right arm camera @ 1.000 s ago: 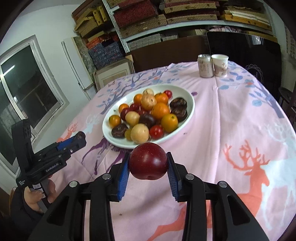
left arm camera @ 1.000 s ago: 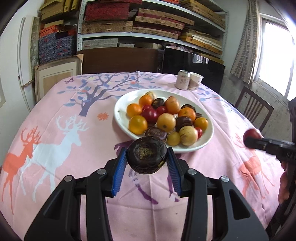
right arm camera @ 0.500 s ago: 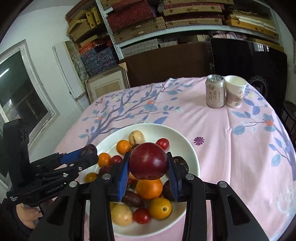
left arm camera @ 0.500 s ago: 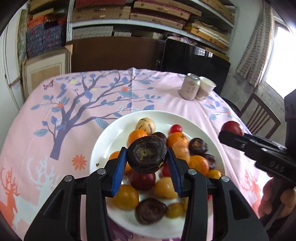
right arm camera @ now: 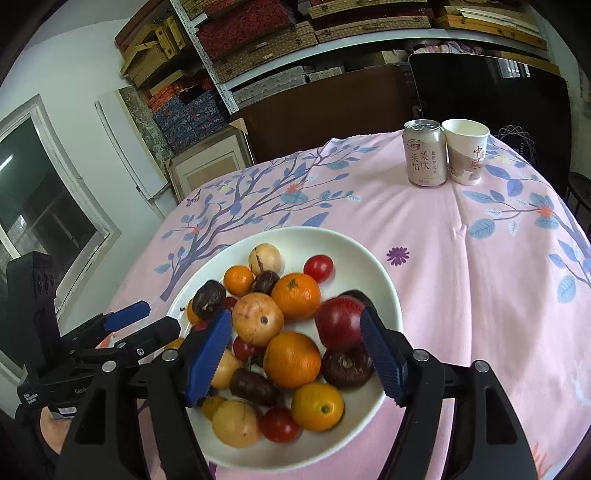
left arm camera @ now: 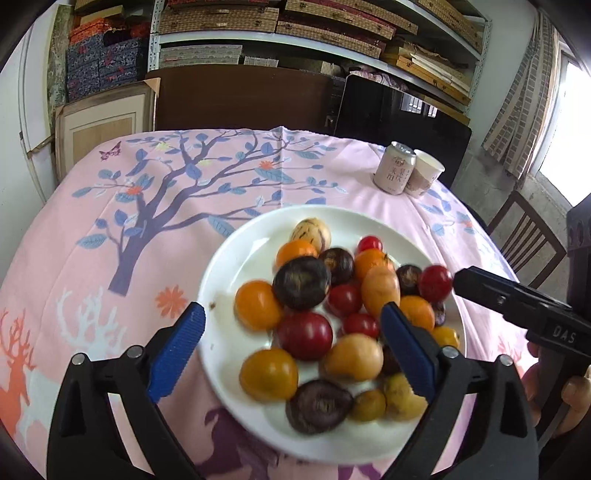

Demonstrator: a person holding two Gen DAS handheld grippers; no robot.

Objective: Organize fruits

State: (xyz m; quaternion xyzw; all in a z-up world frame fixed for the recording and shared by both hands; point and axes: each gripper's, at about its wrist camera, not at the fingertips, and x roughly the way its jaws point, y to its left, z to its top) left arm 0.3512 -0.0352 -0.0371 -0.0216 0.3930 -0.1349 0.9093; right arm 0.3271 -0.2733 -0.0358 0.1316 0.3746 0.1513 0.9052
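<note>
Shelving w/ stacked woven boxes (left arm camera: 280, 22) is seen behind a round table covered by a pink tablecloth (left arm camera: 110, 229) printed w/ a tree and deer. On it a white plate (left arm camera: 229, 266) is heaped w/ fruit: oranges, small red tomatoes, pale yellow fruits, dark purple ones. Near the far right edge of the table a drink can (right arm camera: 424, 152) and a paper cup (right arm camera: 466, 150) are stood side by side, touching or nearly so. The left gripper (left arm camera: 291, 349) is held over the near part of the plate w/ its blue pads spread wide and nothing between them; a dark purple fruit (left arm camera: 301, 282) is seen just beyond them, on top of the pile (motion-blurred, so contact w/ the fruit under it cannot be judged). The right gripper (right arm camera: 295, 350) is likewise parted over the plate's right side, empty. A red apple (right arm camera: 340, 323) is found by its right pad (right arm camera: 382, 360), touching or just beside it, resting on a dark fruit (right arm camera: 347, 365) and against an orange (right arm camera: 295, 295). In the left wrist view the right gripper (left arm camera: 458, 282) is seen at the plate's right rim, w/ the apple (left arm camera: 435, 282) at its tip.
</note>
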